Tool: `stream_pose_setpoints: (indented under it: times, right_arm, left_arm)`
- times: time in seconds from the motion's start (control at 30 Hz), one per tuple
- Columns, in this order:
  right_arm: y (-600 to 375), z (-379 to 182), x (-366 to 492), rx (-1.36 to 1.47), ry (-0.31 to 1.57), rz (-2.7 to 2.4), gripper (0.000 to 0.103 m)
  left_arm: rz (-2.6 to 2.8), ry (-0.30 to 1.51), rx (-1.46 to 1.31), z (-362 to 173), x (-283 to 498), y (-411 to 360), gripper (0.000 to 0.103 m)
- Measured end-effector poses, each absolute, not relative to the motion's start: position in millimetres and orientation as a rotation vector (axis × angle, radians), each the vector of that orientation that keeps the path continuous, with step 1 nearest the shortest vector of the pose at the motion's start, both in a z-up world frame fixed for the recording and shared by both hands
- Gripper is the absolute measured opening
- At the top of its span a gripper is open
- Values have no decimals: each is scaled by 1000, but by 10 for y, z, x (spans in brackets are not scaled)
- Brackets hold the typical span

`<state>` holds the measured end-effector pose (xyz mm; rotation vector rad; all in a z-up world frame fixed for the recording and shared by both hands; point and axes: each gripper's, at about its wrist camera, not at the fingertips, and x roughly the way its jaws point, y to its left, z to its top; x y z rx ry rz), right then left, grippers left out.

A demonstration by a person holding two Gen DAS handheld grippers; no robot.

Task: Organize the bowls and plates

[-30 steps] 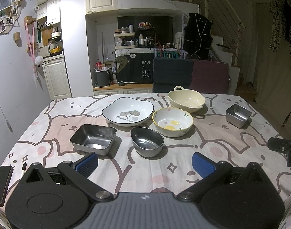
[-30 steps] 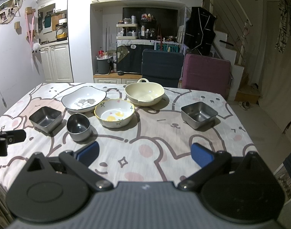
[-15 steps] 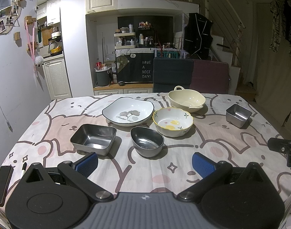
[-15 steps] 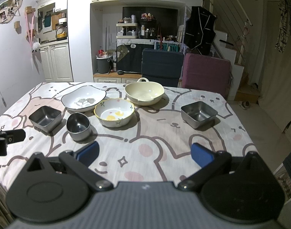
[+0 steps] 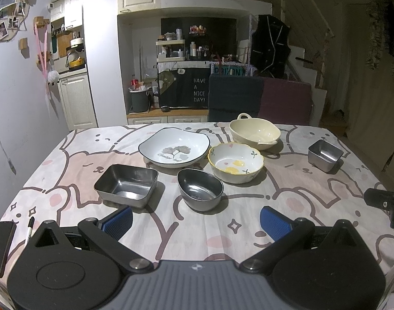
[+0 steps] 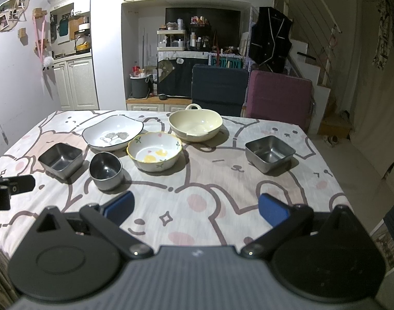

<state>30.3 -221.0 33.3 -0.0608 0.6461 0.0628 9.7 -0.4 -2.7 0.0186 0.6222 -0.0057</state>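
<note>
Six dishes sit on the bear-print tablecloth (image 5: pixel 78 165). A white leaf-print plate (image 5: pixel 174 150) (image 6: pixel 113 136) lies beside a cream handled bowl (image 5: pixel 255 132) (image 6: pixel 195 125). In front of them are a yellow-rimmed flower bowl (image 5: pixel 235 163) (image 6: pixel 155 154), a round steel bowl (image 5: pixel 200 189) (image 6: pixel 106 171) and a square steel tray (image 5: pixel 126 185) (image 6: pixel 60 159). A smaller square steel tray (image 5: pixel 325 155) (image 6: pixel 270 153) stands apart on the right. My left gripper (image 5: pixel 196 223) hovers open near the table's front edge, just short of the round steel bowl. My right gripper (image 6: pixel 196 206) is open too, holding nothing.
A black phone (image 5: pixel 0 245) and a marker pen (image 5: pixel 29 230) lie at the table's front left corner. Two chairs, dark blue (image 6: pixel 219 87) and maroon (image 6: pixel 279 98), stand behind the far edge. A wall runs along the left side.
</note>
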Motion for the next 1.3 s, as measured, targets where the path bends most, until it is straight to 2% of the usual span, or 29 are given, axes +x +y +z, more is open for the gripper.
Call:
stream_pose_setpoints:
  times: [0.77, 0.97, 1.3]
  right_arm:
    - [-2076, 227, 937, 2, 785, 124, 103]
    - [-2054, 328, 1250, -4, 761, 153, 103]
    - [-1924, 663, 1914, -45, 628, 278, 103]
  left_arm:
    - [77, 802, -52, -212, 915, 135, 103]
    - [112, 812, -82, -149, 1207, 225, 103]
    - [105, 725, -151, 178, 1782, 282, 103]
